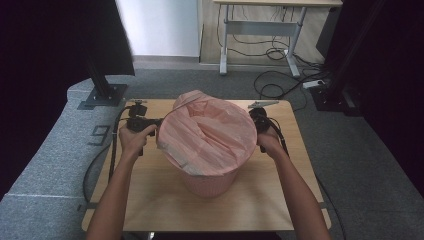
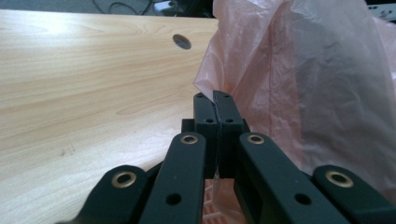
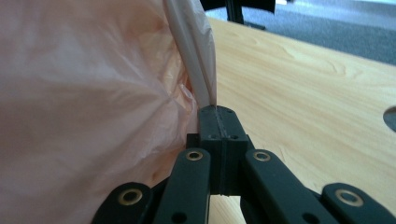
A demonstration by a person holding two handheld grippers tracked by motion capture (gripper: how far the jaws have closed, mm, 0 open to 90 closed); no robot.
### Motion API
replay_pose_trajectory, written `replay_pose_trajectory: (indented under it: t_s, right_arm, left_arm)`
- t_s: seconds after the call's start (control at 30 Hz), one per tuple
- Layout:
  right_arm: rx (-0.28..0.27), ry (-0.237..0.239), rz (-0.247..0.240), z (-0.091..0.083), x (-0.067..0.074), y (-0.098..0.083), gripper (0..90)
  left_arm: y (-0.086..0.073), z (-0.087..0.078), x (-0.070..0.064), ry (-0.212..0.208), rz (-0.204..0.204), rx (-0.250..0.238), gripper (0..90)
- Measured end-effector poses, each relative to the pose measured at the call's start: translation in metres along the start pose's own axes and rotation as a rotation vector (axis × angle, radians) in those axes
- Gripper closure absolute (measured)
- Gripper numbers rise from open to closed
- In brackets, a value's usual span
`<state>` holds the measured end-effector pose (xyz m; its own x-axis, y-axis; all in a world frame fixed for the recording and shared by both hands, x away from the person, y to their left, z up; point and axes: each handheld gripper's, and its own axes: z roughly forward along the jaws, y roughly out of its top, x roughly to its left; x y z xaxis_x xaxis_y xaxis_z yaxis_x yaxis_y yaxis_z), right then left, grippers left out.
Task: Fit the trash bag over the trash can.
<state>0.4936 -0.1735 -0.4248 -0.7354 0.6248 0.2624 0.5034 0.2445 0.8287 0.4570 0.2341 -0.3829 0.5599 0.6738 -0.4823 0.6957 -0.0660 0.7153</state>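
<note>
Grey carpet covers the floor (image 1: pixel 45 150) around a pale wooden surface (image 1: pixel 150 200) with a smooth grain and a small round hole (image 2: pixel 181 41) in it. On the middle of this surface stands a round pink basket (image 1: pixel 210 184), and a thin, crinkled, half-transparent pink plastic bag (image 1: pixel 210 132) is spread over its mouth, with folds that sink toward the centre and one loose corner that rises at 11 o'clock of the rim. The left gripper (image 1: pixel 150 123) is at 9 o'clock of the basket, held in the person's left hand (image 1: pixel 134 140); in the left gripper view its black fingers (image 2: pixel 205 112) are pressed flat together with a thin edge of the bag film caught in the seam between them. The right gripper (image 1: pixel 256 120) is at 3 o'clock of the basket, held in the right hand (image 1: pixel 270 142); in the right gripper view its fingers (image 3: pixel 229 123) are also clenched, and a whitish folded strip of the bag goes up from between their tips. Both grippers are of matte black plastic with brass-coloured rivets at the joints. At 12 o'clock, on the floor beyond the surface, stands a grey metal desk frame (image 1: pixel 260 30) with black cables (image 1: pixel 275 85) lying loose near it.
</note>
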Motion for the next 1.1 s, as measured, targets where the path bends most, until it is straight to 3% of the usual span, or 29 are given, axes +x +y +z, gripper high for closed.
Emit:
replay_pose_trajectory:
  t_s: [0.27, 0.3, 0.33, 0.37, 0.43, 0.47, 0.6, 0.67, 0.7, 0.77, 0.83, 1.0, 1.1]
  right_arm:
    - [0.064, 0.0, 0.018, -0.001, 0.002, -0.003, 89.7]
    - [0.074, -0.002, 0.026, -0.001, 0.001, -0.003, 89.7]
    - [0.074, -0.002, 0.026, -0.001, 0.001, -0.003, 89.7]
    - [0.09, -0.012, 0.042, -0.002, 0.0, -0.003, 89.7]
    - [0.165, -0.068, 0.005, 0.001, -0.003, -0.01, 89.7]
    - [0.168, -0.063, 0.011, 0.001, -0.005, -0.015, 89.7]
    - [0.082, -0.041, 0.068, -0.004, -0.011, -0.026, 86.4]
    - [0.05, -0.083, 0.079, -0.01, -0.011, -0.025, 65.1]
    - [0.025, -0.097, 0.093, -0.015, -0.011, -0.024, 59.3]
    - [-0.056, -0.141, 0.113, -0.03, -0.011, -0.022, 54.6]
    - [-0.114, -0.151, 0.113, -0.047, -0.008, -0.019, 49.1]
    - [-0.121, -0.175, 0.086, -0.084, 0.007, -0.026, 42.1]
    - [-0.107, -0.146, 0.059, -0.102, 0.021, -0.039, 39.4]
  left_arm:
    - [-0.004, -0.004, 0.001, 0.012, -0.004, 0.002, 90.0]
    - [-0.005, -0.003, -0.001, 0.042, 0.02, 0.028, 90.0]
    - [-0.005, -0.003, -0.001, 0.042, 0.02, 0.028, 90.0]
    - [-0.006, -0.003, -0.001, 0.047, 0.02, 0.033, 90.0]
    - [-0.009, -0.005, 0.001, 0.043, 0.014, 0.033, 90.0]
    - [-0.01, -0.007, 0.001, 0.041, 0.012, 0.027, 90.0]
    - [-0.015, -0.013, 0.0, 0.039, 0.033, 0.022, 90.0]
    - [-0.018, -0.019, -0.001, 0.047, 0.035, 0.004, 89.8]
    - [-0.019, -0.022, -0.001, 0.042, 0.029, -0.008, 89.8]
    - [-0.022, -0.027, -0.002, 0.04, 0.023, -0.024, 89.7]
    - [-0.024, -0.032, -0.003, 0.043, 0.031, -0.026, 89.6]
    - [-0.032, -0.04, -0.006, 0.039, 0.04, -0.03, 89.5]
    - [-0.036, -0.042, -0.008, 0.033, 0.046, -0.031, 89.5]
